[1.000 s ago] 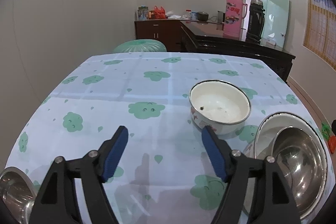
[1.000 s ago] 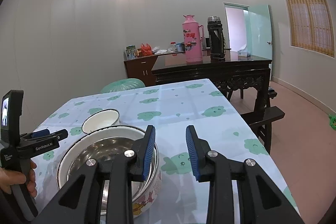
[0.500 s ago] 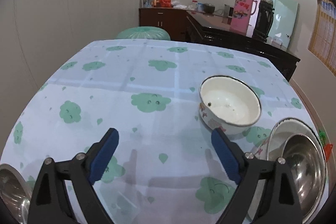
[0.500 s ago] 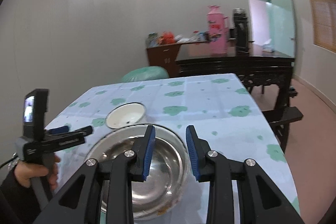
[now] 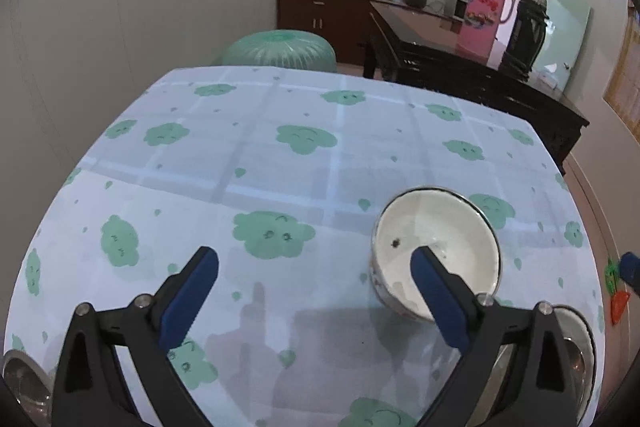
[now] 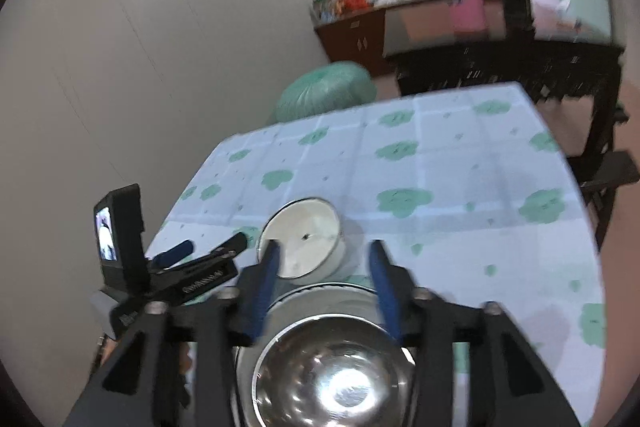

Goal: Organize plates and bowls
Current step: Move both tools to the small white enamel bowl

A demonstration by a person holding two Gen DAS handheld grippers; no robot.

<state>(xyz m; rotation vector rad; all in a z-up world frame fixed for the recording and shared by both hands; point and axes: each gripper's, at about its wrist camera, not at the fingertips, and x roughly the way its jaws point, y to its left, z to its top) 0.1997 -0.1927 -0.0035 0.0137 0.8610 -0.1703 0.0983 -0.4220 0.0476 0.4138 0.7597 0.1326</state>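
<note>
Round enamel bowl (image 5: 438, 251) shifted nearer.

tablecloth (image 5: 280, 163): smooth, faintly sheeny sheet, green cloud print
white bowl (image 5: 440, 247): glossy enamel look, dark rim
steel bowl (image 6: 332, 371): polished metal, mirror-bright
gripper pads (image 5: 192, 291): matt blue, rubbery
gripper arms (image 6: 452, 355): matt black plastic
sideboard (image 5: 320, 15): dark glossy wood
thermos (image 5: 482, 15): shiny pink plastic

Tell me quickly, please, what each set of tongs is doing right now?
Left tongs: opening wide, nothing between them, beside the white enamel bowl.
Right tongs: opening, holding nothing, above the steel bowl.
</note>
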